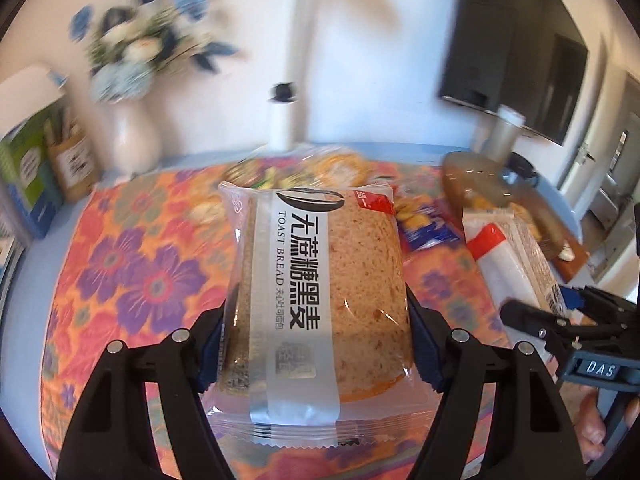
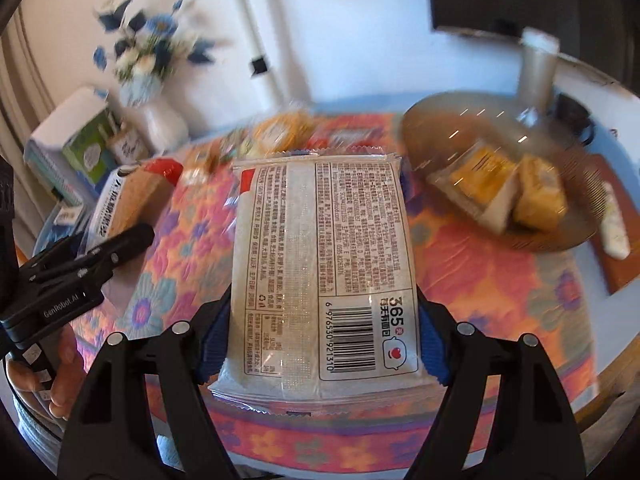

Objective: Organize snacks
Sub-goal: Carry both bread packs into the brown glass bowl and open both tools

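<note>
Currently left tool [image 1: 316, 344] clamps toast bread pack [image 1: 320, 280]; right tool [image 2: 320, 344] clamps barcode-labelled pack [image 2: 324, 264], both lifted, probably bound for far-right bowl [image 2: 440, 128].

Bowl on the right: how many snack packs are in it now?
2. Both yellow packs lie side by side in the brown glass bowl: one left, one right. Blur could hide more.
</note>
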`<state>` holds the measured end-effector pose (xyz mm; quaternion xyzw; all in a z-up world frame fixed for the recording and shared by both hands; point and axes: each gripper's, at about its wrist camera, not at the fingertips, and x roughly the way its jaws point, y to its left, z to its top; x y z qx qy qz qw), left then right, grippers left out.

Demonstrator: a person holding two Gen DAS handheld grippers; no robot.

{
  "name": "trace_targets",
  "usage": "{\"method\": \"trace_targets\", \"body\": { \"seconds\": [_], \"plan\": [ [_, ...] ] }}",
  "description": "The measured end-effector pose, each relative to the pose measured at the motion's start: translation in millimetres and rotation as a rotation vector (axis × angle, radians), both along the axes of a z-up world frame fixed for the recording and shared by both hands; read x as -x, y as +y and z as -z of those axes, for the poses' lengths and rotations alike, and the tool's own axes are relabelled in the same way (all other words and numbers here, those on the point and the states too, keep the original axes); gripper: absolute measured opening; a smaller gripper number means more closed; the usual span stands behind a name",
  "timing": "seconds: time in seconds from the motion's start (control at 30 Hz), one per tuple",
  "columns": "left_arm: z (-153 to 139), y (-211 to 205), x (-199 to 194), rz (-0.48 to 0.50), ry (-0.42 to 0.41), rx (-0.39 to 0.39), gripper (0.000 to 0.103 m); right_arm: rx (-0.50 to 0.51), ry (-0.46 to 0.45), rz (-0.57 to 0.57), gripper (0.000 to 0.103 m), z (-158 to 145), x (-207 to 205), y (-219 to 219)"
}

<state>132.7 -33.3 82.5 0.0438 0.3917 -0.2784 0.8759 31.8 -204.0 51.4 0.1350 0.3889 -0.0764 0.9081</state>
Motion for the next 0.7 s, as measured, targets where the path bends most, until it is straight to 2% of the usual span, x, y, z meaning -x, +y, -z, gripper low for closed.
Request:
{"method": "trace_targets", "body": {
  "seconds": [0.17, 0.37, 0.57, 0.7],
  "plan": [
    [-19.5, -64.1, -14.2, 0.14, 0.079, 0.055, 0.072, 0.023, -0.078, 0.107, 0.077, -26.8, 5.0, -60.0],
    [-39.8, -151.3, -33.9, 0.243, 0.054, 0.092, 0.072, 0.046, -0.092, 0.268, 0.078, -39.4, -14.5, -148.0],
    [-23.6, -228.2, -58.8, 0.304, 0.081, 0.089, 0.072, -0.008, -0.055, 0.367, 0.078, -30.1, -45.0, -217.3],
    [-3.8, -261.2, -71.4, 0.321, 0.105, 0.067, 0.072, -0.044, -0.031, 0.384, 0.078, -19.3, -60.9, -237.1]
  ]
}}
